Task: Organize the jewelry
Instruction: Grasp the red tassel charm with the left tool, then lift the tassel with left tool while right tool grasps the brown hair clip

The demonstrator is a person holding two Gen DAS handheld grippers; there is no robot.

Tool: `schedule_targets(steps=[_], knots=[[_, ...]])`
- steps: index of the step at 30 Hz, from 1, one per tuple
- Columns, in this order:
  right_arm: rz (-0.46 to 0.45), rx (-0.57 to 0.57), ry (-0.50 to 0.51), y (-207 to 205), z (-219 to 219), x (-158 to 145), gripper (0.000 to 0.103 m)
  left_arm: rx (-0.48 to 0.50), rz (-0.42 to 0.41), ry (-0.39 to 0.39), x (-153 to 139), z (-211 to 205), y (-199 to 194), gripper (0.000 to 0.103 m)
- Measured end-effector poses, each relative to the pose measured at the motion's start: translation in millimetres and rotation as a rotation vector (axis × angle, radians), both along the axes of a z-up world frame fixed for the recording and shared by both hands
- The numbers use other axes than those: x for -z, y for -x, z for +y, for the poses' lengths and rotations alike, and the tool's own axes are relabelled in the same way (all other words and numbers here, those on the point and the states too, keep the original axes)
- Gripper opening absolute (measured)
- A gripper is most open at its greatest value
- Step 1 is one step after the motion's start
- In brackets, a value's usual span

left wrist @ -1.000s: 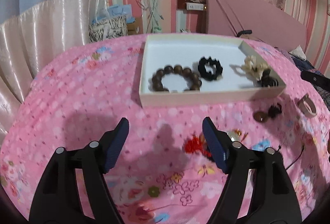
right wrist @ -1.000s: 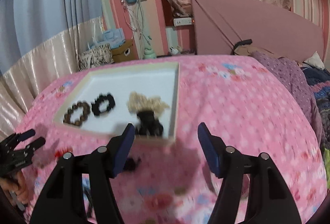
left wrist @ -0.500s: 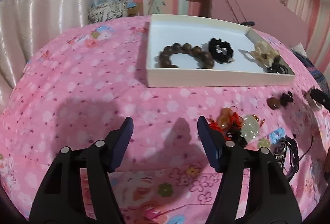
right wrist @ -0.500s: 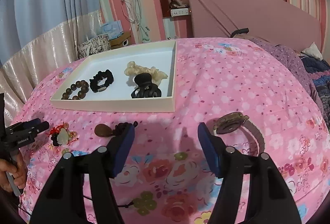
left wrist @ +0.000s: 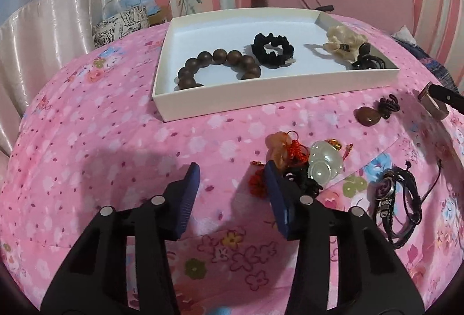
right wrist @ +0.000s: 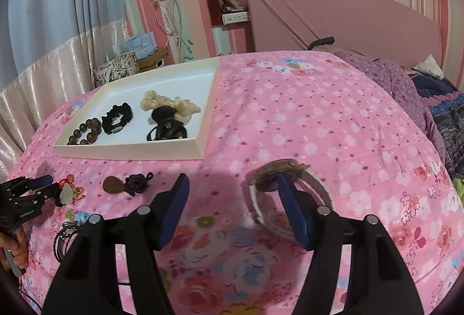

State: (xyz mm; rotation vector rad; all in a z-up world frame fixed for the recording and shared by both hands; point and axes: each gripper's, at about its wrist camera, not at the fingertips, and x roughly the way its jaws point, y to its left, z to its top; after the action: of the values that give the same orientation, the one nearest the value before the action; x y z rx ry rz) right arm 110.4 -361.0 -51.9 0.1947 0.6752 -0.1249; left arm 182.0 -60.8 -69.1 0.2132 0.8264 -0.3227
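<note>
Left gripper [left wrist: 232,173] spread, jade pendant [left wrist: 322,161] just right of its right finger (nothing gripped).

**Cloth, wood and gloss across the bed**

The bedspread [left wrist: 116,141] is soft pink printed cloth, matt and lightly creased. The tray [left wrist: 261,94] looks like smooth matt white card. In it, the bead bracelet [left wrist: 220,68] shows dark polished wood with a dull sheen; the black scrunchie [left wrist: 272,49] and cream scrunchie [left wrist: 345,43] are ruffled fabric, and the hair claw [left wrist: 366,59] is glossy black plastic. The pale pendant [left wrist: 323,164] gleams like glass or jade among red knotted cord. Both grippers' pads [right wrist: 293,210] are ribbed matt blue.
</note>
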Motion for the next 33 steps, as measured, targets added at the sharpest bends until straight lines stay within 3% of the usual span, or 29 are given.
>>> schedule_targets(steps=[5, 9, 12, 14, 16, 26, 29, 33], knots=[[-0.003, 0.023, -0.001, 2, -11, 2, 0.064, 0.018, 0.011, 0.093, -4, 9, 2, 0.044], [-0.004, 0.023, -0.024, 2, -17, 4, 0.064, 0.057, 0.036, 0.010, 3, -8, 1, 0.044], [-0.009, 0.030, -0.027, 2, -20, 4, 0.064, 0.062, 0.024, -0.027, 5, -14, 4, 0.037], [-0.006, 0.035, -0.018, 2, -22, 4, 0.064, 0.066, 0.018, -0.036, 5, -15, 6, 0.017], [-0.007, 0.037, -0.013, 3, -24, 3, 0.064, 0.054, 0.009, -0.035, 4, -13, 6, 0.010], [0.061, 0.038, 0.039, 2, -46, 9, 0.064, -0.080, -0.009, 0.125, -6, 26, 3, 0.008], [0.034, 0.032, 0.053, 5, -36, 4, 0.064, -0.102, -0.030, 0.166, -10, 35, 6, 0.008], [0.007, -0.069, 0.008, -2, -2, -2, 0.064, -0.121, -0.043, 0.198, -14, 41, 6, 0.008]])
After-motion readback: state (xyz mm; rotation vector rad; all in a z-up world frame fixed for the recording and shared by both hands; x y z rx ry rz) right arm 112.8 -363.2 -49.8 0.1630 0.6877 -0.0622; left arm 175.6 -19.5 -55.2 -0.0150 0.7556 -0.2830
